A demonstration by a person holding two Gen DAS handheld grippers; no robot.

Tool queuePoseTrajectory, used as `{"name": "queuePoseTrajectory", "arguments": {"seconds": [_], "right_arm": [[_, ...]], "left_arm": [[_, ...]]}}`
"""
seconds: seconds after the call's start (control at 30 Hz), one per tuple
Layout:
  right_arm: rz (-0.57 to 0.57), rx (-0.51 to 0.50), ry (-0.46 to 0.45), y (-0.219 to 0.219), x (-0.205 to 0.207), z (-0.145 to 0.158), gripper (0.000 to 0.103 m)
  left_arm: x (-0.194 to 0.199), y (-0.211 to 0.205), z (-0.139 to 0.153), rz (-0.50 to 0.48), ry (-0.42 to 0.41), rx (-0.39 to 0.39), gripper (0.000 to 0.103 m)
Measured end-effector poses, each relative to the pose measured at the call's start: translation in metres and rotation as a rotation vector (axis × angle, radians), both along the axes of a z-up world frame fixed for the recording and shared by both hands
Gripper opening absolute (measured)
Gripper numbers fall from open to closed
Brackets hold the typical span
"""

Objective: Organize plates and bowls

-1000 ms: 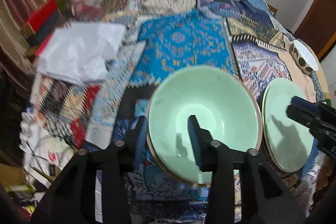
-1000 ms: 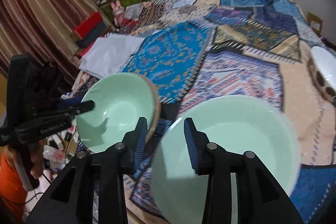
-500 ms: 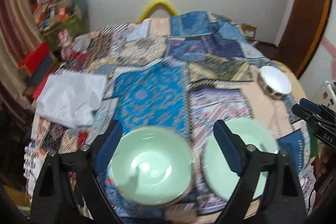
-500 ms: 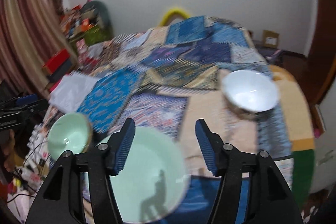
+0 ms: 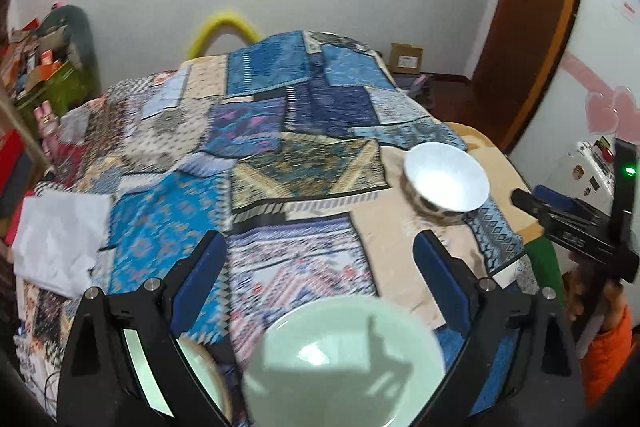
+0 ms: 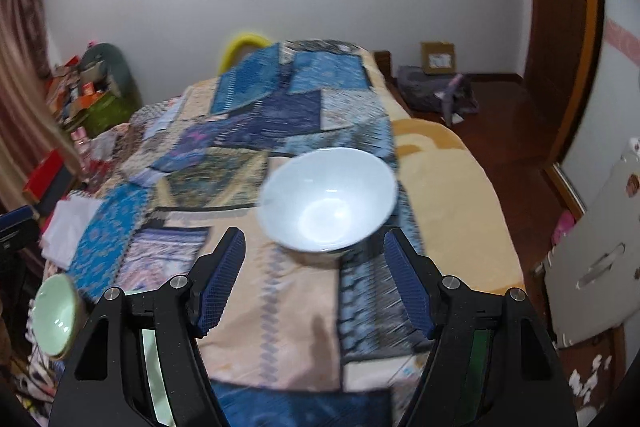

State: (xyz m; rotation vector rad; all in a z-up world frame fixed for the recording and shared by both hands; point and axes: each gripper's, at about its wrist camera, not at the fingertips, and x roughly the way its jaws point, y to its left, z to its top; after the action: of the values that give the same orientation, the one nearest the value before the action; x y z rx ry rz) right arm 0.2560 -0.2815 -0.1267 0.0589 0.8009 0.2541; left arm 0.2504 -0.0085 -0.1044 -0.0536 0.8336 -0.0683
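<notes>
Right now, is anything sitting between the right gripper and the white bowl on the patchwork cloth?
Nothing visible. The right gripper has its jaws open with nothing between them, and only bare patchwork cloth lies between it and the white bowl.

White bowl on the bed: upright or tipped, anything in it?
Upright and empty. The white bowl sits on the patchwork cover with its rim up, and its bare inside shows in both wrist views.
</notes>
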Motion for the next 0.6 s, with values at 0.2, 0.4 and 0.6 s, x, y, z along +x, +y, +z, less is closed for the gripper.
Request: {"name": "queuePoseTrajectory", "arguments": {"seconds": [0.2,0.4,0.6], "right_arm": [[-0.035,0.033,0.086,-0.019,0.04,-0.033,0.044],[-0.061,0.045,0.158,-0.03,0.073,-0.062,0.033],[-0.034,0.074,0.186,-0.033,0.094,-0.073,0.027]], "left_arm": [[0.042,-0.027,-0.023,-0.038,0.023,0.011,0.095],[0.079,-0.033,-0.053,-0.052,0.081,-0.013,0.095],[0.103,-0.033,-0.077,-0.057,0.131,-0.04,0.095]]}}
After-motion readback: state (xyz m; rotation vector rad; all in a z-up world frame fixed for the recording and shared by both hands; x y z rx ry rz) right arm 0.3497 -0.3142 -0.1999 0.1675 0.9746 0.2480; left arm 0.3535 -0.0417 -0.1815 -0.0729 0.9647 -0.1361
